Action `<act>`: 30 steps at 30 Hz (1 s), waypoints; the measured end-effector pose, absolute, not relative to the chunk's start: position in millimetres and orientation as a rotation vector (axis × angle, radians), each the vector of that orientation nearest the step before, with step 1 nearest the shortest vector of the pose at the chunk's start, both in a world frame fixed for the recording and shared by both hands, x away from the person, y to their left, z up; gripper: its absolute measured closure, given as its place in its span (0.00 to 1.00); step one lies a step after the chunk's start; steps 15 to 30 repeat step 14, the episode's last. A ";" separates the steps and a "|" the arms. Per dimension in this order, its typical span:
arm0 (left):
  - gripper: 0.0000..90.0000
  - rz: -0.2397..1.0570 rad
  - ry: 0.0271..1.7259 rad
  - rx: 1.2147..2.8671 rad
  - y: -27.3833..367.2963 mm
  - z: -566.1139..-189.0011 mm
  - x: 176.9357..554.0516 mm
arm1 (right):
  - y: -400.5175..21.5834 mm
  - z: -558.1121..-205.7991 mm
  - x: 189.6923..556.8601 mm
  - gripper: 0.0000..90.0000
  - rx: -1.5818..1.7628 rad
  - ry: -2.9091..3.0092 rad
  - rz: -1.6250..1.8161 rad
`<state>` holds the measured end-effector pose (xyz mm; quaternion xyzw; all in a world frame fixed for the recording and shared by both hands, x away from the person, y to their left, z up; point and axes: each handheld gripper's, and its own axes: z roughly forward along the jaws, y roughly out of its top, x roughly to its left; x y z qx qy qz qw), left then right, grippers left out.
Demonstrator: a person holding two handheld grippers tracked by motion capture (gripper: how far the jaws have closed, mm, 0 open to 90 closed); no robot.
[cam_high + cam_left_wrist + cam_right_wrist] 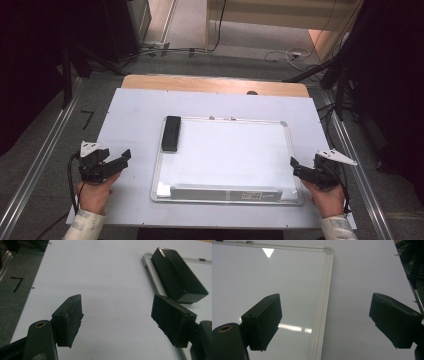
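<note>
Left gripper at the near left edge of the white table sheet, held in the person's left hand — jaws apart, nothing between them, only bare sheet showing in the gap in the left gripper view. Right gripper at the near right, beside the right edge of the silver-framed rectangular whiteboard; jaws wide, empty, straddling the frame's right rail in the right gripper view. Farther in: black rectangular eraser block lying flat on the whiteboard's left edge, near its far corner, ahead of the left gripper and apart from it. Beyond the table — grey floor, cables.
</note>
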<state>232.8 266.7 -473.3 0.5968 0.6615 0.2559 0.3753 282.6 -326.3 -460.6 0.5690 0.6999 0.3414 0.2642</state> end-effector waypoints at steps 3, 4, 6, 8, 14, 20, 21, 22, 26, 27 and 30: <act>0.28 0.658 1.706 1.513 270.0 -475.0 231.7 | -328.9 -460.5 282.1 0.11 1.542 1.886 0.921; 0.28 0.658 1.708 1.518 270.9 -475.2 231.1 | -329.9 -460.4 281.9 0.11 1.545 1.883 0.923; 0.28 0.660 1.713 1.519 272.4 -476.1 230.6 | -332.0 -460.3 281.5 0.11 1.551 1.876 0.920; 0.28 0.663 1.721 1.505 273.8 -477.5 230.7 | -334.1 -460.3 281.0 0.11 1.553 1.871 0.919; 0.28 0.649 1.762 1.543 272.8 -492.1 237.8 | -337.4 -459.8 280.3 0.11 1.561 1.860 0.920; 0.28 0.649 1.762 1.543 272.8 -492.1 237.8 | -337.4 -459.8 280.3 0.11 1.561 1.860 0.920; 0.28 0.649 1.762 1.543 272.8 -492.1 237.8 | -337.4 -459.8 280.3 0.11 1.561 1.860 0.920; 0.28 0.649 1.762 1.543 272.8 -492.1 237.8 | -337.4 -459.8 280.3 0.11 1.561 1.860 0.920; 0.28 0.649 1.762 1.543 272.8 -492.1 237.8 | -337.4 -459.8 280.3 0.11 1.561 1.860 0.920; 0.28 0.649 1.762 1.543 272.8 -492.1 237.8 | -337.4 -459.8 280.3 0.11 1.561 1.860 0.920; 0.28 0.649 1.762 1.543 272.8 -492.1 237.8 | -337.4 -459.8 280.3 0.11 1.561 1.860 0.920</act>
